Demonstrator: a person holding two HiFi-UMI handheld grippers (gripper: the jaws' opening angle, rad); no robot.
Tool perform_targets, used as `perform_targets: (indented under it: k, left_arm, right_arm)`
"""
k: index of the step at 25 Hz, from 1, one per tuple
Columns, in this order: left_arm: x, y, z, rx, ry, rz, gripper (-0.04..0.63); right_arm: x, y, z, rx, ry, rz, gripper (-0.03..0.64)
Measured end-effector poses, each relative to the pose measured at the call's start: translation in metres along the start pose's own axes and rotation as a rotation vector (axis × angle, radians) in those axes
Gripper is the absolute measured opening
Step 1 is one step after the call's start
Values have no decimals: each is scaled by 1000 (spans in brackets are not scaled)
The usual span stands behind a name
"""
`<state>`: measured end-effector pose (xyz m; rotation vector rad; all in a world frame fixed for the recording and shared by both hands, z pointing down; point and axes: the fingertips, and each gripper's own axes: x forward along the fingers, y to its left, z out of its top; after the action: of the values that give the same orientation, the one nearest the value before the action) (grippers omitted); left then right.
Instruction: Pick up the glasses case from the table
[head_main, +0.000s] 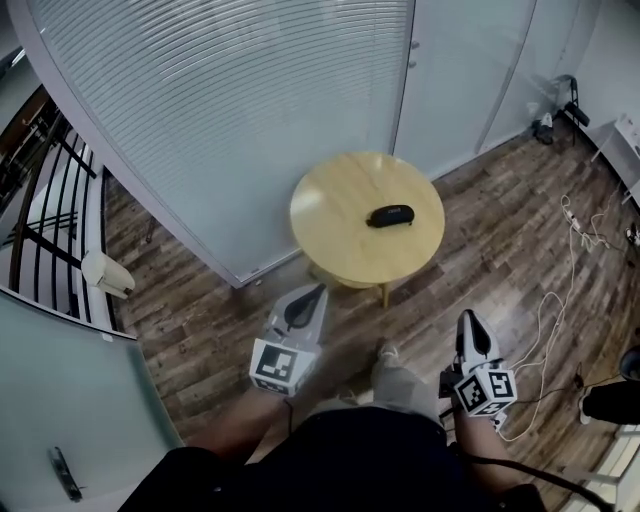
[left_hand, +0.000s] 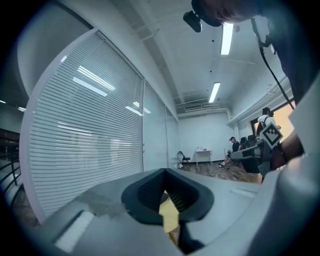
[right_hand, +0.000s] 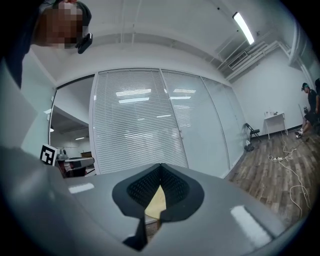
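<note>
Glasses case (head_main: 390, 216) black, lying mid round wooden surface (head_main: 330, 228), centre frame. Left gripper (head_main: 318, 291), right gripper (head_main: 467, 318) lower frame, well apart from case; fingers closed, empty.

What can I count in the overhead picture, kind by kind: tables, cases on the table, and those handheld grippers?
Round wooden table: 1
Black glasses case, lying on the table: 1
Handheld grippers: 2, the left gripper and the right gripper, both short of the table
Total: 4
</note>
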<state>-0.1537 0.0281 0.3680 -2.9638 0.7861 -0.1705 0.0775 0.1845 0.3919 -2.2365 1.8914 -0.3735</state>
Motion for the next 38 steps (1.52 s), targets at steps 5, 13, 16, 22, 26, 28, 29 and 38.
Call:
perform_targets:
  k: [5, 13, 16, 22, 26, 28, 29, 38]
  left_arm:
    - [21, 12, -4, -19, -1, 14, 6]
    - [88, 55, -4, -38, 23, 81, 6]
    - [126, 71, 3, -22, 21, 97, 6]
    - [196, 100, -3, -35, 64, 134, 5]
    - [247, 119, -4, -29, 81, 161, 6]
    - [273, 128, -4, -28, 89, 174, 6]
    - [286, 130, -4, -30, 91, 175, 6]
    - [360, 132, -13, -47, 154, 177, 6]
  right_arm:
    - [30, -8, 5, -1, 9, 16, 8]
    - [118, -36, 17, 20, 12, 66, 8]
    - [160, -53, 27, 25, 14, 93, 8]
    - [243, -85, 33, 13, 48, 150, 8]
    - [298, -114, 39, 12, 81, 184, 8]
    - [323, -128, 43, 8, 92, 202, 8]
    - [333, -135, 46, 0, 97, 213, 8]
    - [395, -132, 19, -64, 206, 354, 8]
